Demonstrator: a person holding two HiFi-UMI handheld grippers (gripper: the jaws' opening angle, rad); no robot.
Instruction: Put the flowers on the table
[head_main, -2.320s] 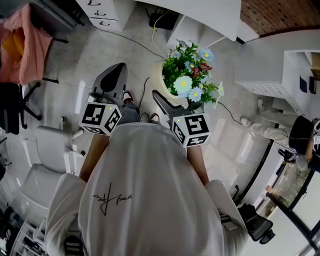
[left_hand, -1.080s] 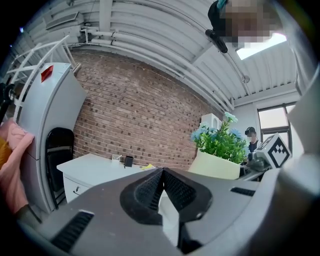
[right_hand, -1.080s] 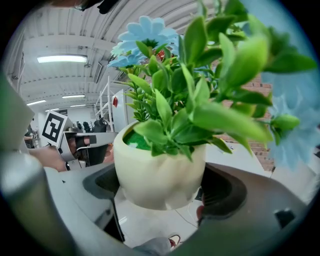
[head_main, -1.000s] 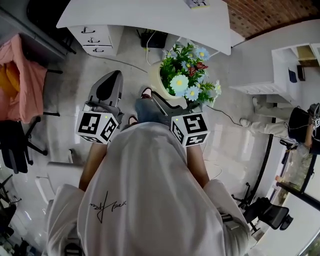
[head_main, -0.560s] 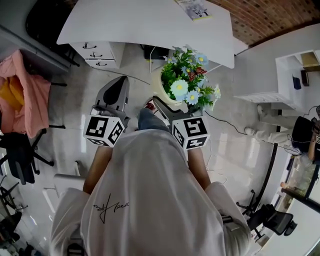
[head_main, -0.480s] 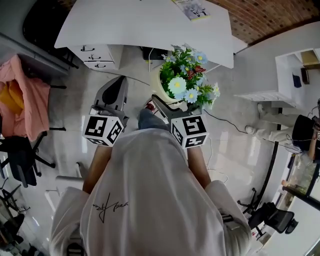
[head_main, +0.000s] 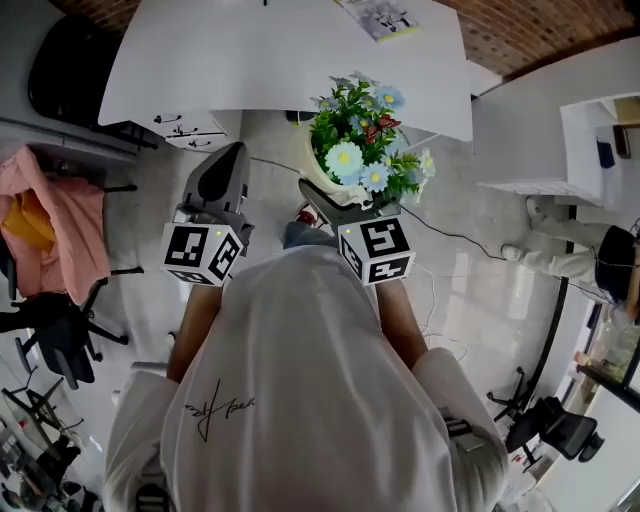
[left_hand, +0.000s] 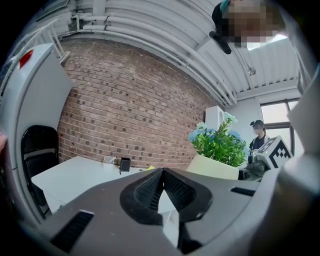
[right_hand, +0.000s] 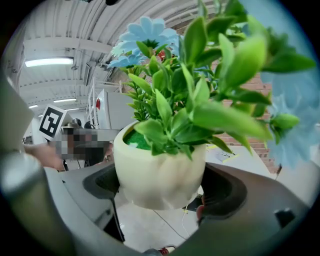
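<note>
Flowers (head_main: 358, 150) in a cream pot (right_hand: 160, 170) hung at upper centre of the head view, by the white table's (head_main: 250, 60) near edge. Our right gripper (right_hand: 160, 189) pinched the pot, while our left gripper (left_hand: 162, 186) was pressed together and empty.

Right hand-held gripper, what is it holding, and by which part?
The right hand-held gripper clamps the flower pot by its cream sides.

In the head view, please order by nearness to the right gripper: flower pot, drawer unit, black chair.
1. flower pot, held by the right gripper.
2. drawer unit, ahead left, under the table.
3. black chair, far left.
</note>
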